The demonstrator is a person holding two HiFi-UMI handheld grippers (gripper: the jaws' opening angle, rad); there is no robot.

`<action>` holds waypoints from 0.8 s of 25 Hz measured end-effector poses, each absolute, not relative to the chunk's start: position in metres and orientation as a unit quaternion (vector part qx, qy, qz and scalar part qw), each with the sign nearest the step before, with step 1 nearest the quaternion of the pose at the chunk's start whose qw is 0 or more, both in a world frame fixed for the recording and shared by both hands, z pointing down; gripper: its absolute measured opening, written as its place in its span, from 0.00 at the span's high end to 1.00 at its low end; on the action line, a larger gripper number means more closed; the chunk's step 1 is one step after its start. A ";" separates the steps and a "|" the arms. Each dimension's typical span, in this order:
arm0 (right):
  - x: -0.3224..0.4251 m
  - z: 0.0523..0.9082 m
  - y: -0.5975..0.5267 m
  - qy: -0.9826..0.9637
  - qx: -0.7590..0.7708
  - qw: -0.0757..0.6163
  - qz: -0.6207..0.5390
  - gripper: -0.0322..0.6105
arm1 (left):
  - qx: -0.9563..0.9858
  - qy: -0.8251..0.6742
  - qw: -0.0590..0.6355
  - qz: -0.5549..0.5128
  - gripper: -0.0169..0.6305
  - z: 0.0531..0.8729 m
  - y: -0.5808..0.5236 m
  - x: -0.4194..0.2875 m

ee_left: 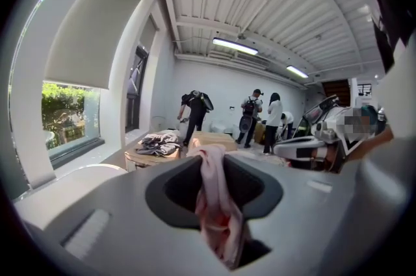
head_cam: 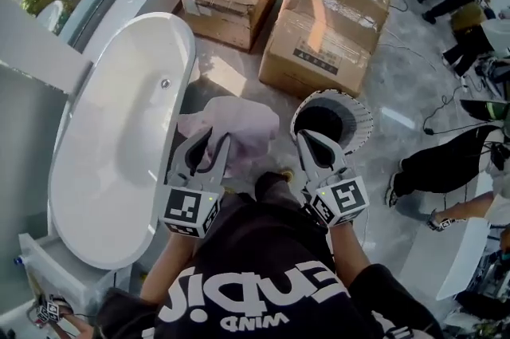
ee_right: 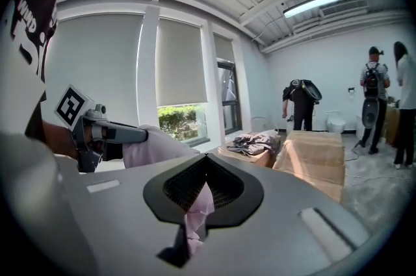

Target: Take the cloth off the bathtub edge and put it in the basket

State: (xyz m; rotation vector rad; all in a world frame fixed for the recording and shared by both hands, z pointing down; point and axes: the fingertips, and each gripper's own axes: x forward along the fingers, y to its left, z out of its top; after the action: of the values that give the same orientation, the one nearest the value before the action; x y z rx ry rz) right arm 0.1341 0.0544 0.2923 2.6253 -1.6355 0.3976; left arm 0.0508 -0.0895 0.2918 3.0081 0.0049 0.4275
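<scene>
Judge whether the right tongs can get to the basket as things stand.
Probably yes: the right tongs, shut on the pink cloth, appear just beside the open basket with nothing visible between; the left tongs, gripping the same cloth, could hold them back.

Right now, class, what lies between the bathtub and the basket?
The pink cloth, pinched by the left gripper and right gripper, shown in the head view.

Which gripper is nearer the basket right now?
Right. The right gripper is at the near rim of the basket; the left gripper is farther off, on the bathtub side, with the cloth between them.
</scene>
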 end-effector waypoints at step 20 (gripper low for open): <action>0.237 0.299 0.256 -0.324 0.939 -0.014 0.113 0.94 | 0.951 0.275 -0.012 0.140 0.82 0.285 0.105 0.208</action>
State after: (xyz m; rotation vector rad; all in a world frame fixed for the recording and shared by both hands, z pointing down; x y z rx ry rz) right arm 0.2374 0.2556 0.2993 2.9758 -1.0282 0.3595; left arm 0.2078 0.1045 0.2847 3.0104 0.8704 0.4418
